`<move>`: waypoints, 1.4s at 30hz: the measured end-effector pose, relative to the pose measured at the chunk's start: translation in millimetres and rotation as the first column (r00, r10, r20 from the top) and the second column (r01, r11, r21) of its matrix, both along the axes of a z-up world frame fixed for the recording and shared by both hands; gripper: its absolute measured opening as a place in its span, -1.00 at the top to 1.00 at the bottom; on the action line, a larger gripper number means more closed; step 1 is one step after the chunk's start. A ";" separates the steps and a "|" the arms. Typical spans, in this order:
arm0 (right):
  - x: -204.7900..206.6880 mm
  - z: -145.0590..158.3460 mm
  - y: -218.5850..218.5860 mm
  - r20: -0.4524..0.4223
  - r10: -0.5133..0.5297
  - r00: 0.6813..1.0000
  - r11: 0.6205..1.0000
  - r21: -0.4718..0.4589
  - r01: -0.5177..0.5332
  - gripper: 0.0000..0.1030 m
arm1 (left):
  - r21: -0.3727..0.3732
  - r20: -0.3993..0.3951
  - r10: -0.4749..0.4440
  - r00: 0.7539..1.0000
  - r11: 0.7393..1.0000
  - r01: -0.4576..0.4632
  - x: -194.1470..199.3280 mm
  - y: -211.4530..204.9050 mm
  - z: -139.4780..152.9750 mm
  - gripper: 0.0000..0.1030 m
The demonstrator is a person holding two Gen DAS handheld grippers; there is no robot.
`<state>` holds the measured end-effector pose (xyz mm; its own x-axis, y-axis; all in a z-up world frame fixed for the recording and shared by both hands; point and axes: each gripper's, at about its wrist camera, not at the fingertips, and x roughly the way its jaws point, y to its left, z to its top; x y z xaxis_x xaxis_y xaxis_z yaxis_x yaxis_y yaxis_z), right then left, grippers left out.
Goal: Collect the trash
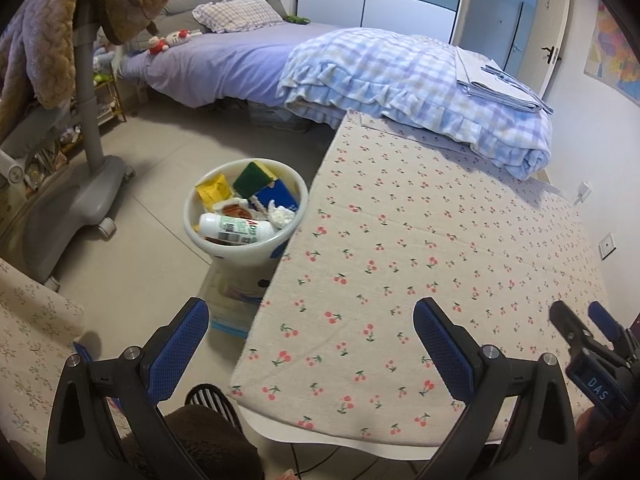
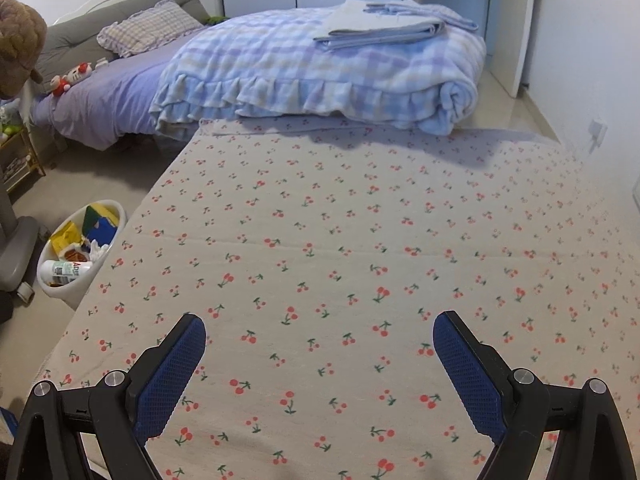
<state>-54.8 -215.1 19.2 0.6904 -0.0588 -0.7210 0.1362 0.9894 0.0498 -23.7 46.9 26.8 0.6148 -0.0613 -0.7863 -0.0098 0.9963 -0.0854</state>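
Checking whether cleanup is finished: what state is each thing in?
Left gripper: open, empty.
Right gripper: open, empty.
White bin: upright on the floor beside the table, full of trash.
Bottle: lying on top in the bin.
Cherry-print tablecloth: spread flat, no trash on it.

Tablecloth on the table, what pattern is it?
Small red cherries on beige tablecloth, clearest in the right wrist view.
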 end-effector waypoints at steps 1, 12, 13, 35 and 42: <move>1.4 -1.4 -0.7 -0.008 -0.001 1.000 1.000 0.012 0.001 -0.85 | 0.001 0.001 -0.005 1.000 1.000 0.005 -0.1 -1.7 0.2 -1.00; 7.4 -7.0 -4.4 -0.036 -0.025 0.999 0.997 0.066 0.028 -0.85 | 0.042 0.036 -0.005 0.999 0.999 0.004 -3.8 -4.6 5.6 -1.00; 7.3 -6.9 -4.0 -0.036 -0.025 0.999 0.997 0.068 0.027 -0.85 | 0.042 0.034 -0.004 0.999 0.999 0.003 -3.6 -4.0 5.3 -1.00; 4.7 0.4 3.5 -0.010 -0.001 1.000 0.998 0.057 0.001 -0.85 | 0.057 0.036 0.017 0.999 0.998 -0.019 -5.4 5.0 3.8 -1.00; 4.5 2.3 7.7 -0.005 0.010 1.000 0.999 0.053 -0.009 -0.85 | 0.063 0.031 0.021 0.999 0.998 -0.023 -5.0 7.1 2.8 -1.00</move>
